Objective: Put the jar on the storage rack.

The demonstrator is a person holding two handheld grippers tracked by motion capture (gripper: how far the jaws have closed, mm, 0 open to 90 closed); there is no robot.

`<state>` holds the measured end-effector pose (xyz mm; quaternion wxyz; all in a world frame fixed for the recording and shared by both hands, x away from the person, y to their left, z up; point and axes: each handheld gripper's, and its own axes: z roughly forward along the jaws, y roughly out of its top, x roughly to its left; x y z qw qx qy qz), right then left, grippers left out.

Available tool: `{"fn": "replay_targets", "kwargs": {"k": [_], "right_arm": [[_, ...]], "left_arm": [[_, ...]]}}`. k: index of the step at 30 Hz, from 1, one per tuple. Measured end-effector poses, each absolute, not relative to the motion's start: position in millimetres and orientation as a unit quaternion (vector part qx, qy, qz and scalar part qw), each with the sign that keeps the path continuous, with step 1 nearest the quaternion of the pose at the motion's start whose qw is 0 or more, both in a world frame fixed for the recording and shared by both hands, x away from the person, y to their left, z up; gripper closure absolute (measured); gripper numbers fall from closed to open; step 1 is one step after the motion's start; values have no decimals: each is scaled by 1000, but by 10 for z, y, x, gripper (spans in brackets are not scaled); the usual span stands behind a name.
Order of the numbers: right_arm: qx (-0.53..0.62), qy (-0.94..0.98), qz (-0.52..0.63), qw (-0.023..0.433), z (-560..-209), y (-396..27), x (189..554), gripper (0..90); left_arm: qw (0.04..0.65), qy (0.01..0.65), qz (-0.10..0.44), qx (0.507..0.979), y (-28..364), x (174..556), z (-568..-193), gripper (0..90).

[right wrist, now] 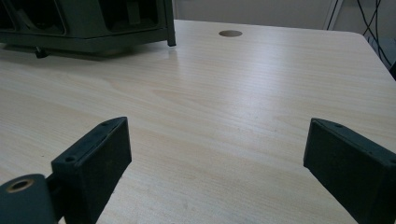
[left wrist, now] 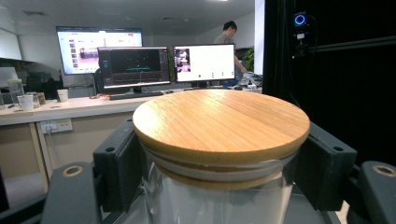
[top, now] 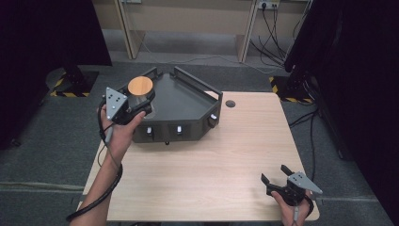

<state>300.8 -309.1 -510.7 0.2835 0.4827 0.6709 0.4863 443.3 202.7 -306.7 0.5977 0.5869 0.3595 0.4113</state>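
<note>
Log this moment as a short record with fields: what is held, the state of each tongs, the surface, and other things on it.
held item: glass jar with a round bamboo lid
left tongs: shut on the jar just under its lid, held up over the tray's left corner
right tongs: open, nothing between the jaws, low over the table's near right corner
surface: light wooden table with a round cable hole
other things: dark angular tray at the table's far left

lid: light bamboo brown | jar: clear glass | tray: dark grey-green | table: pale wood grain | jaws: black
</note>
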Motion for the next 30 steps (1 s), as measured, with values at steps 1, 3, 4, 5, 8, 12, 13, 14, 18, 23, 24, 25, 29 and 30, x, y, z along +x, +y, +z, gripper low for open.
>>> {"fn": "replay_targets", "kwargs": {"k": [1, 3, 4, 5, 8, 12, 13, 14, 18, 23, 24, 25, 29, 30], "right_arm": [[483, 670, 487, 284, -5107, -3092, 3008, 79], [483, 671, 487, 283, -5107, -3093, 3009, 79], [483, 671, 487, 283, -5107, -3092, 3009, 79], [483, 671, 486, 284, -5107, -3091, 3008, 79], [483, 670, 486, 284, -5107, -3092, 3008, 79], [483, 671, 486, 284, -5107, -3090, 3009, 79], [482, 671, 486, 284, -5107, -3090, 3009, 79], [483, 671, 486, 284, -5107, -3090, 3009, 79], [482, 671, 486, 284, -5107, -3090, 3008, 79], [482, 671, 486, 284, -5107, -3090, 3008, 79], [482, 671, 486, 284, -5107, -3090, 3008, 79], [482, 671, 486, 284, -5107, -3090, 3008, 79], [482, 672, 485, 284, -5107, -3087, 3010, 79], [482, 672, 485, 284, -5107, -3086, 3010, 79]], "left_arm": [[597, 361, 411, 587, 2027, 4443, -3068, 263], [597, 361, 411, 586, 2026, 4454, -3068, 264], [597, 362, 412, 586, 2026, 4463, -3067, 263], [597, 363, 412, 585, 2024, 4483, -3067, 263], [595, 363, 413, 586, 2020, 4510, -3067, 263], [592, 365, 415, 586, 2015, 4547, -3065, 263], [591, 366, 415, 587, 2016, 4557, -3065, 263], [590, 367, 414, 587, 2016, 4569, -3068, 263], [589, 373, 414, 586, 2014, 4622, -3087, 263], [587, 380, 412, 585, 2030, 4683, -3108, 263], [587, 381, 412, 584, 2034, 4695, -3113, 263], [585, 381, 412, 585, 2041, 4705, -3116, 263], [586, 382, 412, 584, 2041, 4731, -3121, 263], [585, 383, 412, 584, 2042, 4738, -3122, 263]]}}
